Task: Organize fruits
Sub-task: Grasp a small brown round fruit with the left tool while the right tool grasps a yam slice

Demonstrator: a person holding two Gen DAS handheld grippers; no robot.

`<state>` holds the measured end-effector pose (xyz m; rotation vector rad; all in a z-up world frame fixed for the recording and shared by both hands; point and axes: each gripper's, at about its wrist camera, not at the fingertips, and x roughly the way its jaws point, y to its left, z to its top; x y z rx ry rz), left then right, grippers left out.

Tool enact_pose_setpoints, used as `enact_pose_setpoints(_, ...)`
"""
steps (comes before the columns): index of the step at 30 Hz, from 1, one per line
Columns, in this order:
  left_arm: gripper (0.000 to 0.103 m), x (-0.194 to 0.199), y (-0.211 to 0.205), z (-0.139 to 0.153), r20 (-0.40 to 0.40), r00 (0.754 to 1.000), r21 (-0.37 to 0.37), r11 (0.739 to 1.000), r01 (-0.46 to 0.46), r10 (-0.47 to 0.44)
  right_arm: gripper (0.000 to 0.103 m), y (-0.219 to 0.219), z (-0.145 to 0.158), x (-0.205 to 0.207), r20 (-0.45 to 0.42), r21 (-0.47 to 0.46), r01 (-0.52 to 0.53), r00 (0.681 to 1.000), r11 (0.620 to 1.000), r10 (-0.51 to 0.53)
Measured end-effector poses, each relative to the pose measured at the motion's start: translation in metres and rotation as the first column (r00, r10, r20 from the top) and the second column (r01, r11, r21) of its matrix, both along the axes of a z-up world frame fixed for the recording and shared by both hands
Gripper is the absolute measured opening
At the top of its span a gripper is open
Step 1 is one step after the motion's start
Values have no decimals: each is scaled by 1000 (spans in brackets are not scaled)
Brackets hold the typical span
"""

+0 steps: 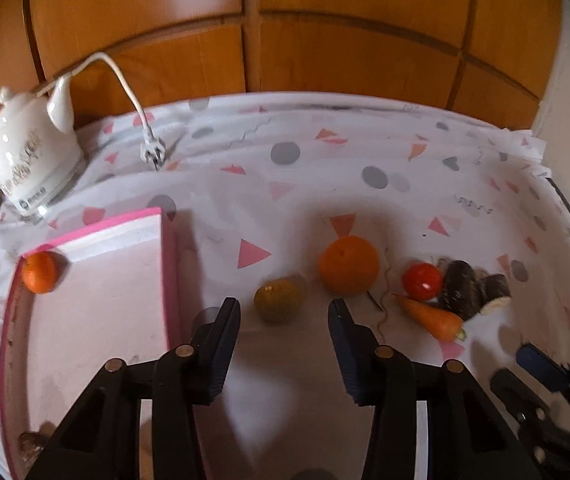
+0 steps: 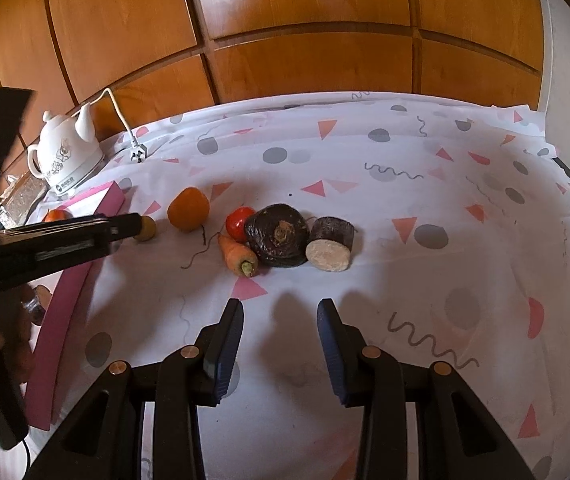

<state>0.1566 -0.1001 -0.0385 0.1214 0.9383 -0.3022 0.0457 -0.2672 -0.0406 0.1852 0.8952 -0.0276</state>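
the left gripper (image 1: 284,316) is held low over the patterned tablecloth (image 1: 325,168), its jaws spread wide and nothing gripped between them. a greenish-yellow fruit (image 1: 278,299) is seen just beyond the fingertips, at twelve o'clock. the large orange (image 1: 348,265) lies a little farther, at one o'clock, and the tomato (image 1: 422,281), carrot (image 1: 432,317) and dark root pieces (image 1: 461,290) are grouped at two o'clock. the pink tray (image 1: 97,308) is placed at nine to ten o'clock, with a small orange (image 1: 39,272) in its far corner; a brown object at its near edge is too blurred to be named. the right gripper (image 2: 280,316) is likewise held open and empty, pointed toward the carrot at twelve o'clock. a white kettle (image 1: 29,156) is set farthest off, at ten o'clock.
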Motion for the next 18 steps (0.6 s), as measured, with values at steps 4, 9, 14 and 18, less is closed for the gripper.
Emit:
enact_pose_setpoints(4,47,14,-5,-10,-25,1000,21,1000,-19,20,39,-2,-1,0,1,3,2,1000,1000,-2)
enact_pose_setpoints(9,43,23,-5,-23,-61,997,30,999,-37,39,39,-9,-1,0,9,11,22,1000,1000,-22)
enact_pose_setpoints(14,30,25,-4,-21,-55,998,13,999,-31,31,39,-14,1,1,18,16,34,999,999,-34)
enact_pose_setpoints(18,29,19,-9,-20,-48,999,11,1000,-1,1,39,-21,1,7,14,22,51,999,998,-51)
